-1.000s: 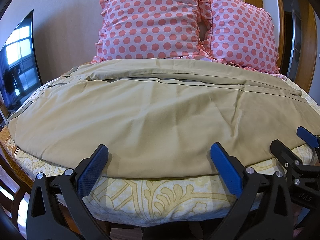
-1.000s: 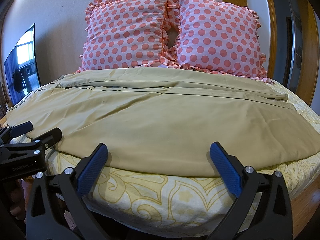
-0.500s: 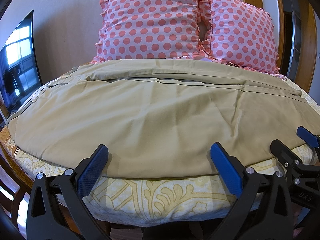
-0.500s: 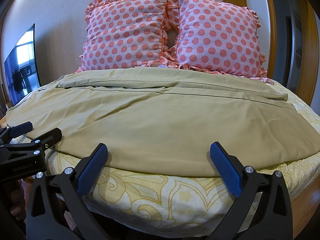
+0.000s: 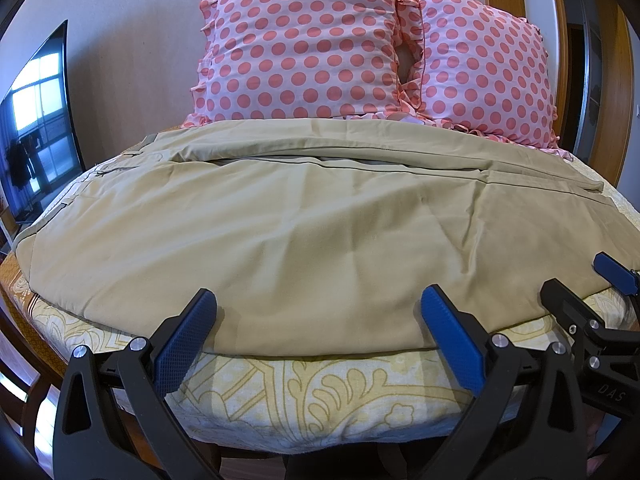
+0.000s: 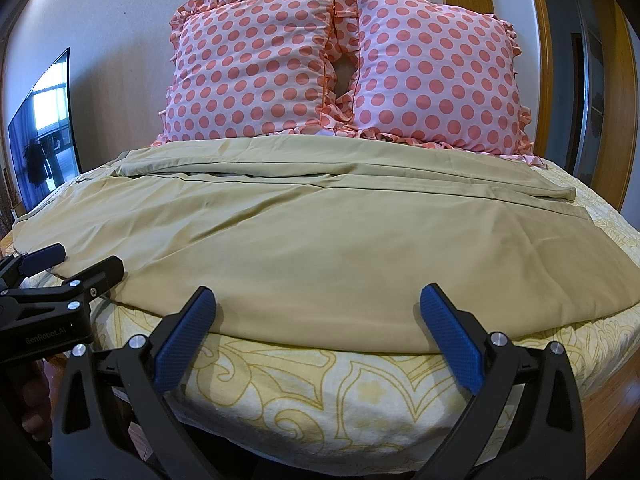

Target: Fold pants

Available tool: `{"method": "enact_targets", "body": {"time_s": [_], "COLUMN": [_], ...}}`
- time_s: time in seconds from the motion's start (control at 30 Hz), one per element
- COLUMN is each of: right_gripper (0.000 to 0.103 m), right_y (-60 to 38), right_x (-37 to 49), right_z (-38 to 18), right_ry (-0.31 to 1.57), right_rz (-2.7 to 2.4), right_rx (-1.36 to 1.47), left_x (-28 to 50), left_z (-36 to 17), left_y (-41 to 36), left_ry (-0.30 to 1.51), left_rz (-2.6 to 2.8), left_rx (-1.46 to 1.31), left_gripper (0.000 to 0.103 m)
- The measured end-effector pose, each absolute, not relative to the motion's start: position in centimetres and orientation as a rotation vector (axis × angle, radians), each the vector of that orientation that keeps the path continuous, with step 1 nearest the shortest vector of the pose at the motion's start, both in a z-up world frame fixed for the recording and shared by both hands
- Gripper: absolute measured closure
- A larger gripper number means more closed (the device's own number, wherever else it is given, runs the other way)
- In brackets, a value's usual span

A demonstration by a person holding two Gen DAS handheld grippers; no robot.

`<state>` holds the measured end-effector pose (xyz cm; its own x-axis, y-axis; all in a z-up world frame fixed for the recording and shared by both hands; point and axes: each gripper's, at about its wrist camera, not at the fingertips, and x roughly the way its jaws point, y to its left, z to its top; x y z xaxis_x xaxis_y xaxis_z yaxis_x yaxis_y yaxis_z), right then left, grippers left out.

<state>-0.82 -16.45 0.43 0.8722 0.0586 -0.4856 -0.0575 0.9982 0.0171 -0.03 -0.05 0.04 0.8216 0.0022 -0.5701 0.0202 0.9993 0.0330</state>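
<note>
Right wrist view: left gripper (image 6: 72, 264) reads "GenRobot.AI"; both grippers' fingers wide, empty, near pants (image 6: 320, 240) hem.

Bed with yellow floral-patterned sheet (image 5: 320, 396) carries tan cotton-looking pants (image 5: 304, 240) spread flat; two pink polka-dot ruffled pillows (image 6: 256, 68) at 12 o'clock.

The pants (image 5: 304, 232) are plain khaki tan, on a bedsheet (image 5: 320, 392) of cream with mustard-yellow floral scrolls. Both pillows (image 6: 344, 68) in the upper frame are pale pink with coral polka dots; the grippers' black fingers carry blue textured pads (image 5: 184, 344)
</note>
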Motion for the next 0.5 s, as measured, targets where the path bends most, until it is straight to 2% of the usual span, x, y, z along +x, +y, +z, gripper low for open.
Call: {"method": "enact_targets", "body": {"time_s": [0.5], "right_gripper": [0.002], "right_y": [-16.51], "right_x": [-0.97], "right_z": [0.33], "right_ry": [0.503], "right_rz": [0.060], "right_rx": [0.002], "left_x": [-0.06], "left_z": [0.03], "left_y": [-0.04], "left_ry": [0.606], "left_rz": [-0.010], "left_rx": [0.038], "left_gripper": [0.001]}}
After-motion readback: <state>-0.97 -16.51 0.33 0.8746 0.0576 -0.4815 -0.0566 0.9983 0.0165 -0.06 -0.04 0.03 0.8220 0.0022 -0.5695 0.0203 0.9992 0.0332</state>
